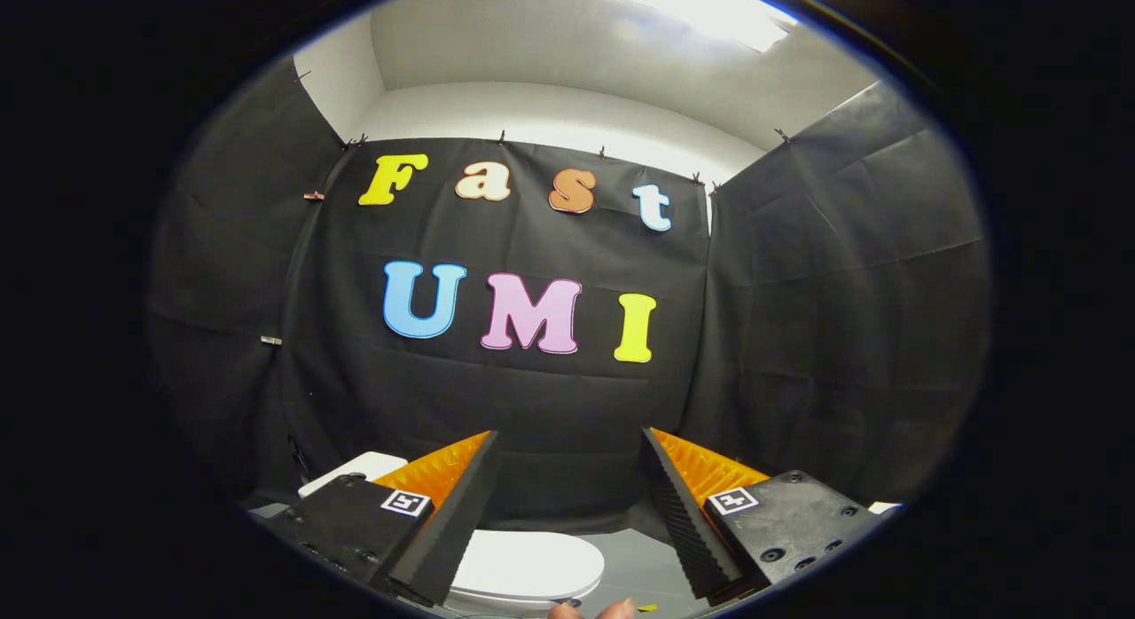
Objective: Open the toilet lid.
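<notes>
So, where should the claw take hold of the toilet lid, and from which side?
Probably at the lid's rounded front edge, coming from the front and hooking under it. The lid lies flat and closed, low between the open claw's fingers. The hinge end is hidden.

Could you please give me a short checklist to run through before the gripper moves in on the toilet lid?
1. Gripper open, black ribbed fingers spread wide with nothing between them: ok.
2. Smooth white oval toilet lid located, low between the fingers: ok.
3. Lid down and shut: ok, it lies flat.
4. Fingers touching the lid: not ok, they hang above it.
5. Lid's front edge visible for a grip: cannot tell.
6. Fingertips of a person's hand near the lid: not ok, check clearance.
</notes>
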`<state>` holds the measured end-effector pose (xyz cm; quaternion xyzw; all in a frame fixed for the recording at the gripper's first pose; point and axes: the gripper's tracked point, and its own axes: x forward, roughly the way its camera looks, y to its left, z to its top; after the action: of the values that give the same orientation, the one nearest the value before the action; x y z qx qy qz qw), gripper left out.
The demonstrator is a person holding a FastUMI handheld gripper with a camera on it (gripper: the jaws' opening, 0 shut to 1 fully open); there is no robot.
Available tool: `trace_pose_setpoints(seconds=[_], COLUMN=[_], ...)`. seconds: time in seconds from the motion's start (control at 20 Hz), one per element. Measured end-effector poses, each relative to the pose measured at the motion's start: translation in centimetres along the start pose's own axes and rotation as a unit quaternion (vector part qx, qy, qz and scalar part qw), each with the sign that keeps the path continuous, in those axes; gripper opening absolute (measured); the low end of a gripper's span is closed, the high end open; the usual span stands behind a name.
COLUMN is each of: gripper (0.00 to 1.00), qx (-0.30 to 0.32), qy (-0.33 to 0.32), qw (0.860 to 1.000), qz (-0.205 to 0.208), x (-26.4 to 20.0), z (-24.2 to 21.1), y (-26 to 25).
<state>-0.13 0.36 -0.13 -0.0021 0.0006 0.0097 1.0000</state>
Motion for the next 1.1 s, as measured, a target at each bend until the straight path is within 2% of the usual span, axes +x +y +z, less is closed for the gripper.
trace_pose_setpoints(seconds=[0.15, 0.3, 0.5, 0.65, 0.8, 0.9, 1.1], gripper=[0.98, 0.98, 0.97, 0.98, 0.98, 0.98, 0.98], qx=[0.006, 0.023, 0.075, 0.128, 0.202, 0.263, 0.359], qy=[0.002, 0.008, 0.032, 0.079, 0.143, 0.184, 0.256], qw=[1.000, 0.999, 0.994, 0.982, 0.958, 0.934, 0.884], qz=[0.003, 0.026, 0.078, 0.113, 0.144, 0.156, 0.155], x=[0.7, 2.1, 4.1, 5.3, 5.8, 5.7, 6.4], z=[-0.9, -2.4, -6.2, -10.9, -17.1, -21.1, -30.1], y=[-0.3, -0.2, 0.6, 0.6, 0.6, 0.4, -0.9])
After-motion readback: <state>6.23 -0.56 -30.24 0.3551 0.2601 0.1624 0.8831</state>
